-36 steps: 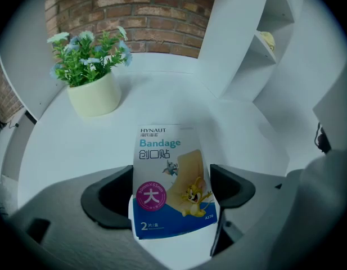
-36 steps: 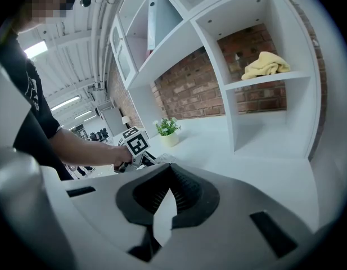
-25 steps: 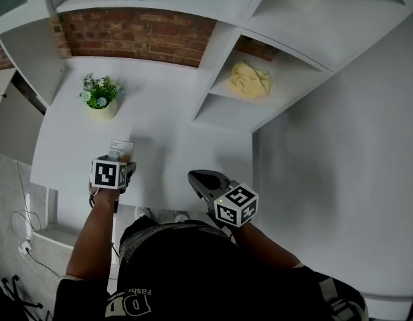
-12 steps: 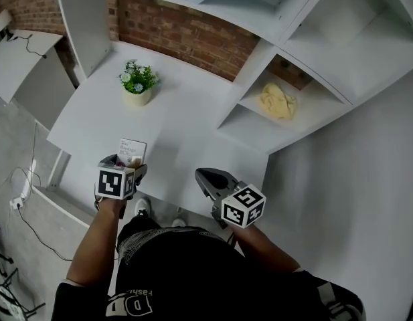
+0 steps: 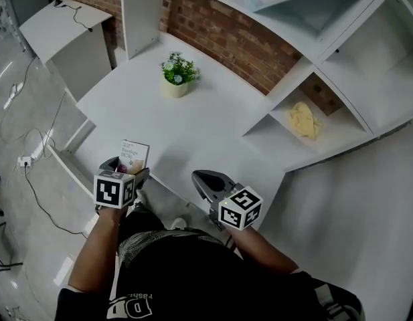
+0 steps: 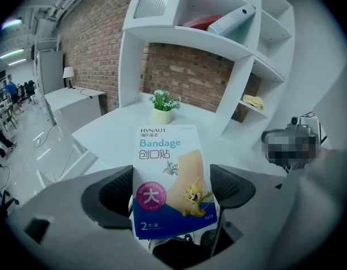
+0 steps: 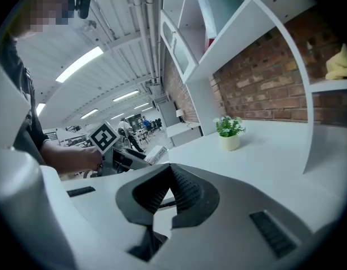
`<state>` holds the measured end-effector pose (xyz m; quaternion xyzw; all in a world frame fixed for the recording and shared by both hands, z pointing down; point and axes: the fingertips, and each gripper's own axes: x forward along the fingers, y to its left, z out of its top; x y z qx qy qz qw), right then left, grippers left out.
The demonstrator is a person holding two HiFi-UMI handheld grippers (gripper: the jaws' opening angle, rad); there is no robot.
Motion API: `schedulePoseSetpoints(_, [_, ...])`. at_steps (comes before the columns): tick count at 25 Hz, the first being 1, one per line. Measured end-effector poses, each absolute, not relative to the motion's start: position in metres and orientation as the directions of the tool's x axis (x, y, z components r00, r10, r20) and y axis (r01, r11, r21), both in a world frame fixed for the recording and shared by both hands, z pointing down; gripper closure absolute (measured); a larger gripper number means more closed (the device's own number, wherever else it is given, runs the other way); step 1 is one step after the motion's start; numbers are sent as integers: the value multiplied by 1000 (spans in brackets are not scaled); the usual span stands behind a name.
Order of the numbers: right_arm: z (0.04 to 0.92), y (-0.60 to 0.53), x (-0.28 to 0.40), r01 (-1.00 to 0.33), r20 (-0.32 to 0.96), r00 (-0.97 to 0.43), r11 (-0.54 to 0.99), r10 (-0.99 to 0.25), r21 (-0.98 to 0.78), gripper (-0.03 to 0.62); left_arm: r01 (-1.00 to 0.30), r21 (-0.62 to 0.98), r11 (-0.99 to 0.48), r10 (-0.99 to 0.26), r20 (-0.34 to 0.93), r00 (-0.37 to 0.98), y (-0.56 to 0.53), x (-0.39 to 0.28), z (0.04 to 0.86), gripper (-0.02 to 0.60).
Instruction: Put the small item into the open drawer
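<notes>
Bandage packet [image 6: 172,179] is standing pinched upright in the left tool [image 5: 126,170], above the tabletop's [image 5: 193,129] near edge, likely so it carries without slipping. The right tool [image 7: 169,191] is idling, closed and empty.

Brick wall [image 5: 223,37], wht shelves [image 5: 272,136]

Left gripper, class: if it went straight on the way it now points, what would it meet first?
Probably the potted plant, dead ahead beyond the bandage packet held by the left gripper; height is unclear, so the white desk may come first.
</notes>
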<state>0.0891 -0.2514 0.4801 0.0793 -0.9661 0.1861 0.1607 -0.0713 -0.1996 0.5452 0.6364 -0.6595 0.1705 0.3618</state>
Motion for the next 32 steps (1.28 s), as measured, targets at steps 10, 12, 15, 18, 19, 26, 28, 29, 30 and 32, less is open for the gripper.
schedulePoseSetpoints(10, [479, -207, 22, -60, 344, -937, 945, 57, -320, 589, -941, 241, 236, -722, 692, -4, -142, -114, 542, 167])
schedulePoseSetpoints(12, [481, -200, 2, -48, 347, -935, 947, 69, -318, 589, -940, 235, 246, -725, 688, -18, -133, -133, 542, 167])
schedulePoseSetpoints(15, [485, -187, -28, -43, 356, -931, 948, 76, -316, 589, -938, 230, 259, -724, 689, -31, -117, -161, 543, 167])
schedulePoseSetpoints(18, [488, -174, -56, -39, 366, -927, 951, 80, -307, 589, -936, 233, 265, -718, 695, -29, -104, -189, 547, 167])
schedulePoseSetpoints(19, [489, -171, -65, -41, 370, -926, 951, 79, -306, 589, -936, 235, 263, -713, 701, -24, -100, -197, 549, 167])
schedulePoseSetpoints(26, [500, -153, -113, -84, 400, -915, 947, 49, -309, 589, -950, 216, 226, -686, 728, 2, -95, -252, 578, 167])
schedulePoseSetpoints(28, [504, -148, -123, -97, 413, -910, 947, 41, -307, 589, -954, 209, 216, -674, 738, 9, -95, -265, 586, 167])
schedulePoseSetpoints(29, [506, -147, -128, -107, 420, -907, 946, 33, -306, 589, -955, 210, 209, -671, 741, 16, -95, -270, 589, 167])
schedulePoseSetpoints(30, [509, -146, -132, -120, 427, -904, 945, 23, -305, 589, -957, 212, 198, -669, 743, 26, -96, -275, 593, 167])
schedulePoseSetpoints(32, [515, -146, -141, -149, 440, -898, 942, -1, -302, 589, -964, 207, 166, -662, 748, 46, -99, -282, 600, 167])
